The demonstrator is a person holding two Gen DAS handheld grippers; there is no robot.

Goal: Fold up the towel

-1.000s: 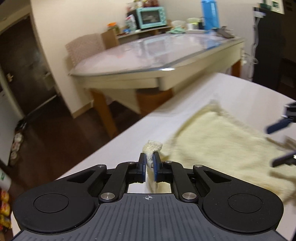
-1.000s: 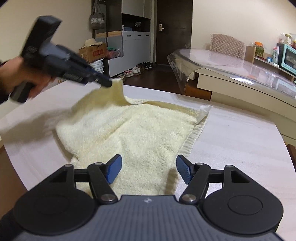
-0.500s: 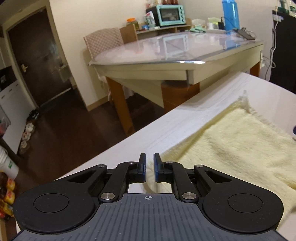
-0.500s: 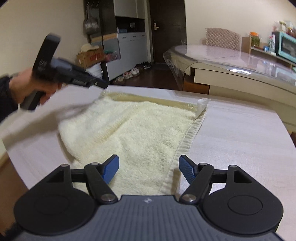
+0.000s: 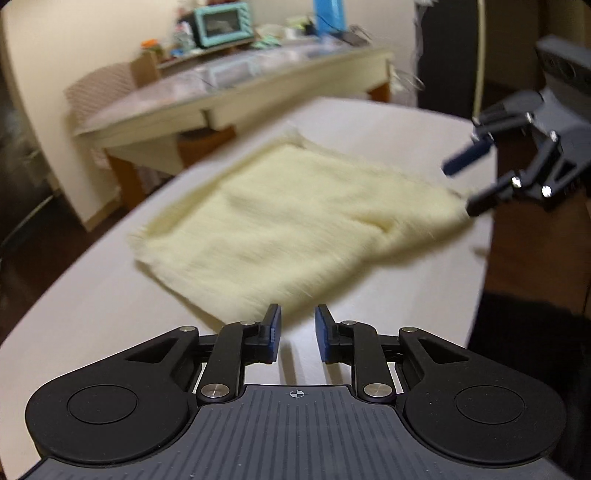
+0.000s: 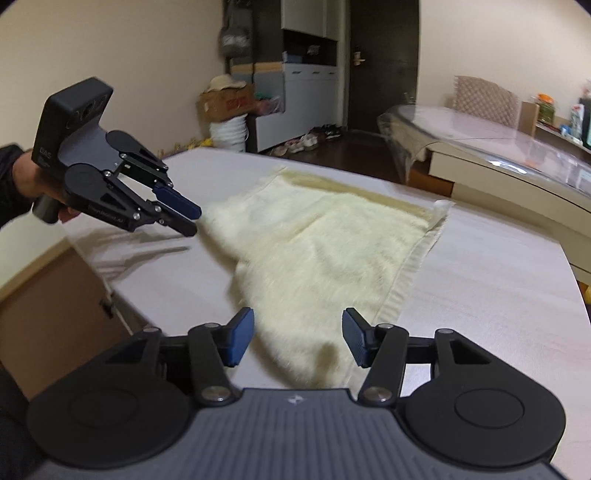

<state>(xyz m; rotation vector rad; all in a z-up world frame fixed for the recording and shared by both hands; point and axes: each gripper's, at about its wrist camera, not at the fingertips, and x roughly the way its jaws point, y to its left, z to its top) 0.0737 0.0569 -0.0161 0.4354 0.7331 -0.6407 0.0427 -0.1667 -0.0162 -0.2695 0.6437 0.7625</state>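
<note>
A pale yellow towel [image 5: 295,225] lies folded over on the white table [image 5: 92,314]; it also shows in the right wrist view [image 6: 325,251]. My left gripper [image 5: 297,334] is open and empty, just short of the towel's near edge. In the right wrist view the left gripper [image 6: 192,218] hovers beside the towel's left edge. My right gripper [image 6: 297,338] is open wide and empty, its fingers on either side of the towel's near corner. In the left wrist view the right gripper [image 5: 461,186] is at the towel's far right corner.
A glass-topped dining table [image 5: 236,85] with a teal toaster oven [image 5: 221,22] stands beyond the white table. A chair [image 6: 484,96], cabinets, boxes and shoes [image 6: 314,133] line the room's far side. The table edge drops to a dark wood floor [image 5: 48,229].
My left gripper has let go of the towel corner, opened and pulled back to the towel's edge. The lifted corner has dropped and the towel lies flat. My right gripper stays open.
</note>
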